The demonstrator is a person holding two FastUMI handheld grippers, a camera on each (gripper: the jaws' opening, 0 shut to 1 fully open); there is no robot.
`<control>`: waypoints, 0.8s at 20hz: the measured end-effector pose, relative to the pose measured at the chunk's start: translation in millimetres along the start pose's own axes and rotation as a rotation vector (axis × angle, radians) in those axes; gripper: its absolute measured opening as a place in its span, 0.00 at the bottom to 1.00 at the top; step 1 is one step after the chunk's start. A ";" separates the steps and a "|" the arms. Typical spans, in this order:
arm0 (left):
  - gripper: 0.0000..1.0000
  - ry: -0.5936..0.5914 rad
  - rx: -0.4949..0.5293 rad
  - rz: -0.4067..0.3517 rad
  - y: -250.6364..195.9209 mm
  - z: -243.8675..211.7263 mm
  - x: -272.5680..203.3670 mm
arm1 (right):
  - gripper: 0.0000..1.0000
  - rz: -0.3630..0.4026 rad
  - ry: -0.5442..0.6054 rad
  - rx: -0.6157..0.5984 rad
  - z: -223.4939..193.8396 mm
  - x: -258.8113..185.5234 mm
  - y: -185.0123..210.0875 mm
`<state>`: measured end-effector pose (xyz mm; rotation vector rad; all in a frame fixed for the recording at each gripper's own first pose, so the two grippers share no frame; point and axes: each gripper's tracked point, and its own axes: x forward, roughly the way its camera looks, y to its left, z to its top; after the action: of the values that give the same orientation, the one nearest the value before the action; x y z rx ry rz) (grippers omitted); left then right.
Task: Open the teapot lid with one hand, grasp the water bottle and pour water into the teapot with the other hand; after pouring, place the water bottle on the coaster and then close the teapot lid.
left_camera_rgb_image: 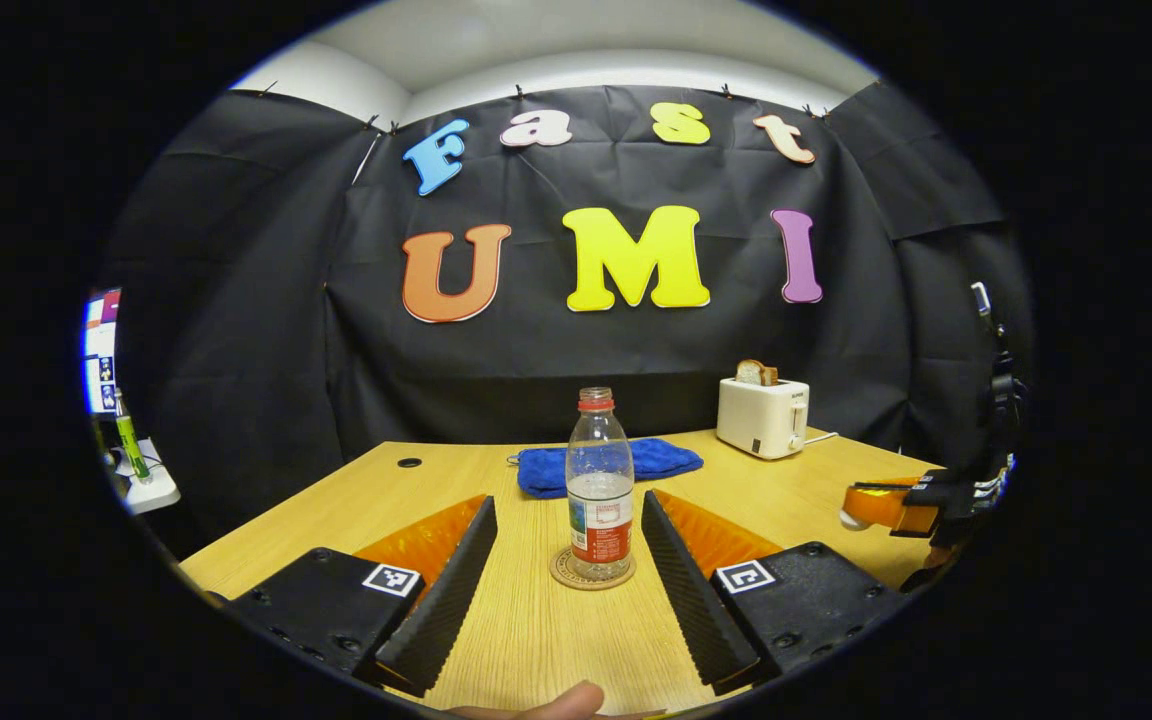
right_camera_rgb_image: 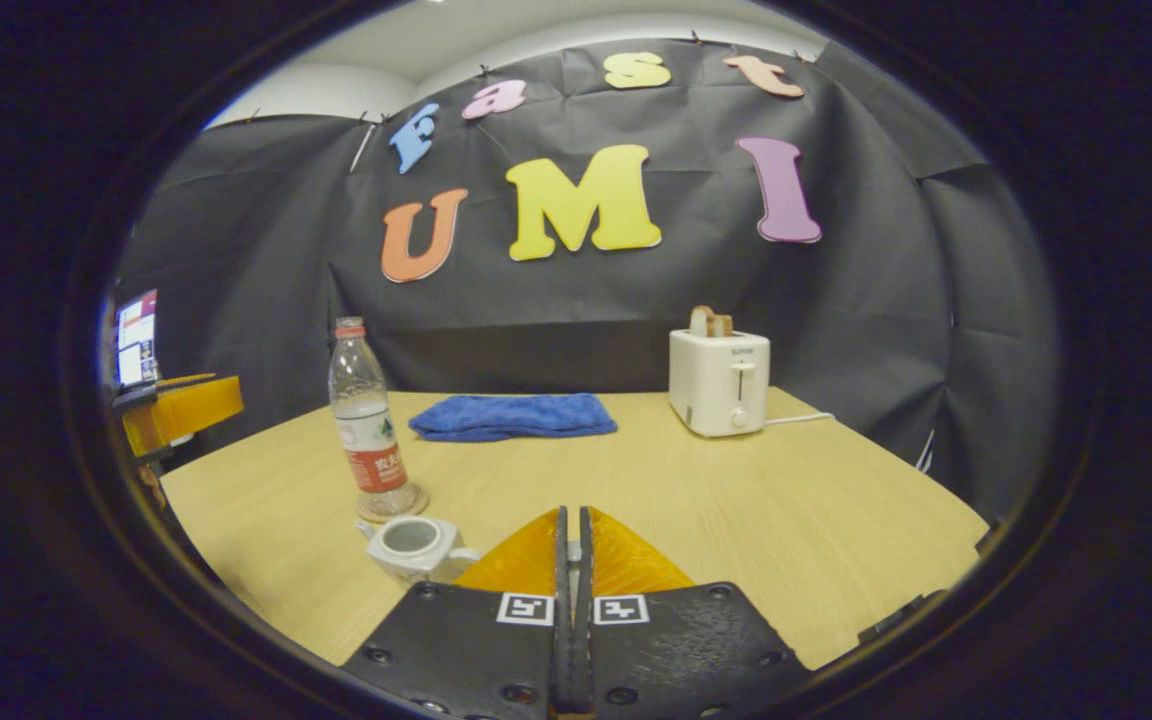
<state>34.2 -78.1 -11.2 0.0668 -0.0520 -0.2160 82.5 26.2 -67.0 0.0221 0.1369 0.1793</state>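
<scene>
1. Nearest to the camera in the left gripper view are the two fingers of the left gripper (left_camera_rgb_image: 568,590), spread wide apart, holding nothing; a fingertip of the person (left_camera_rgb_image: 556,703) shows at 6 o'clock.
2. Between these fingers but farther away, not touched by them, the water bottle (left_camera_rgb_image: 599,490) stands upright on the round coaster (left_camera_rgb_image: 591,574), on the wooden table (left_camera_rgb_image: 536,640). It has water in its lower part and a red cap ring.
3. Behind the bottle, at 12 o'clock from it, lies a folded blue cloth (left_camera_rgb_image: 611,465); at 2 o'clock stands a white toaster (left_camera_rgb_image: 762,416) with a slice of bread (left_camera_rgb_image: 756,373) in it.
4. In the right gripper view the fingers of the right gripper (right_camera_rgb_image: 572,540) are pressed together. Something small seems to sit between their tips, but I cannot tell what it is.
5. Just beside this gripper, at 9 o'clock, stands the white teapot (right_camera_rgb_image: 416,547) with its top open, no lid on it.
6. The bottle on its coaster is near the teapot, at 11 o'clock from it.
</scene>
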 end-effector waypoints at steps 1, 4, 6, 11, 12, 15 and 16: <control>0.92 -0.004 -0.005 0.008 3.5 2.3 -6.8 | 0.00 0.022 -0.003 -0.004 3.5 1.9 8.1; 0.92 -0.002 -0.010 -0.008 3.9 6.8 -16.7 | 0.02 0.062 -0.010 -0.018 10.4 9.0 24.5; 0.92 -0.013 0.011 0.005 14.4 12.5 -22.4 | 0.00 0.072 0.001 -0.027 9.4 14.6 36.0; 0.92 -0.026 0.070 0.024 30.3 16.9 -28.6 | 0.01 0.135 0.027 -0.064 -2.0 29.6 79.0; 0.92 -0.027 0.085 0.030 33.5 17.6 -29.0 | 0.00 0.141 0.037 -0.067 -5.3 32.7 85.5; 0.92 -0.028 0.106 0.041 42.4 15.2 -26.7 | 0.00 0.165 0.043 -0.082 -9.3 38.9 103.4; 0.92 -0.020 0.105 0.046 45.5 12.5 -25.6 | 0.00 0.167 0.042 -0.090 -9.4 41.1 106.3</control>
<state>18.2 -29.0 3.3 0.1676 -0.0845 -0.1678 102.4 138.2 -78.2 -0.0597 0.1686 0.3526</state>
